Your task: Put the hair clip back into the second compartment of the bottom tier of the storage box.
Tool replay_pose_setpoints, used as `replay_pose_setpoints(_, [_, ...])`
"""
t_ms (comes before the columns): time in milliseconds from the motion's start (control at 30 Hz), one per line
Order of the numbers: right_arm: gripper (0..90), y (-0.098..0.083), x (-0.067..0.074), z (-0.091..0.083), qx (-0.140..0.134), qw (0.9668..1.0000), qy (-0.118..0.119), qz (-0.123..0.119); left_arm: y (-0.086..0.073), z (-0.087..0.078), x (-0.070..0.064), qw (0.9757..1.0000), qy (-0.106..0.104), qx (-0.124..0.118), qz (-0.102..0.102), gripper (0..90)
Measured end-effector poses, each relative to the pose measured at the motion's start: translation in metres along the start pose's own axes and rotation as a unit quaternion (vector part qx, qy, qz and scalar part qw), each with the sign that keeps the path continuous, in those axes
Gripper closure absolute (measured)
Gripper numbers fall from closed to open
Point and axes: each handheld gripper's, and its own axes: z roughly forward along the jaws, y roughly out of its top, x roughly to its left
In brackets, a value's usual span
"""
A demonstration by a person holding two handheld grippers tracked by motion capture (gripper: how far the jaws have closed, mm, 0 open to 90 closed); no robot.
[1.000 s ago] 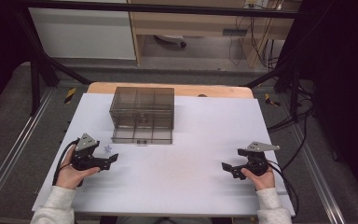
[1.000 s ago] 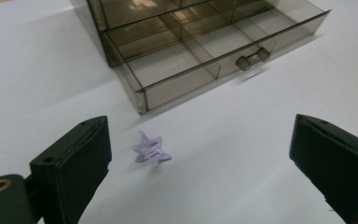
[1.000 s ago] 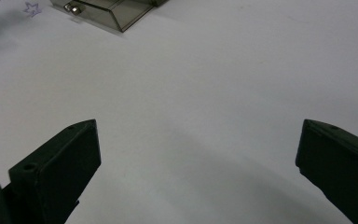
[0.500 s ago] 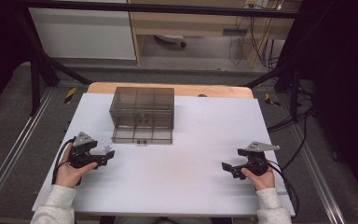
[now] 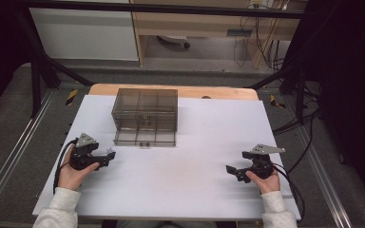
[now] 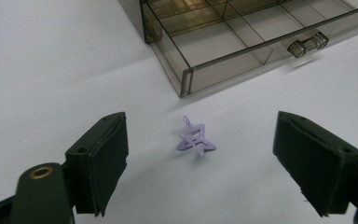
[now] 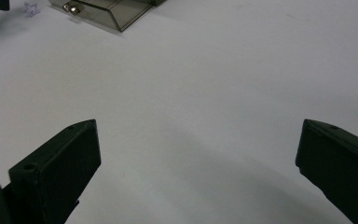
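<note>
Close to the person, two sleeves and hands come up from the near edge of the white table [image 5: 185,190]. The left hand [image 5: 71,173] holds the left gripper [image 5: 108,156], and the right hand [image 5: 265,180] holds the right gripper [image 5: 229,170] well apart on the other side. Black cables trail from both.

The left gripper's jaws are spread wide, and they have just been closing a little. A small purple star [image 6: 195,138] lies on the table just ahead, in line with the gap between the jaws. Nothing touches it and nothing pinches it. Bare white table lies between the star and the jaws, so nothing stands in the way.

The star is thin and pale purple, with cut-out holes in the middle. It looks a bit tipped up on its points.

The right gripper's jaws are spread wide too, with only bare table between them.

A little past the star sits a smoky clear box [image 5: 145,114]. Its bottom drawer [image 6: 261,42] is pulled out toward the person. The drawer has small square rooms inside and a little clear knob [image 6: 307,44] on the front. The star lies near the drawer's corner, not touching it.
</note>
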Motion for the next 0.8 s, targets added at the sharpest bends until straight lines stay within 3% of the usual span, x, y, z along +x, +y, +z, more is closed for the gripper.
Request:
replay_pose_setpoints(300, [0.5,0.0,-0.0003,-0.0004,0.0,1.0,-0.002,-0.001,0.0004,0.0008,0.0016,0.9999,-0.006,0.004,-0.012,21.0])
replay_pose_setpoints(633, [0.5,-0.001,-0.0015,-0.0011,-0.001,1.0,0.0,0.002,0.002,0.0024,0.0016,0.9998,-0.001,0.018,-0.011,24.0])
replay_pose_setpoints(800, [0.5,-0.0013,-0.0012,-0.0008,0.0,1.0,0.0,0.001,0.0024,0.003,0.0032,0.9996,-0.003,0.013,-0.023,29.3])
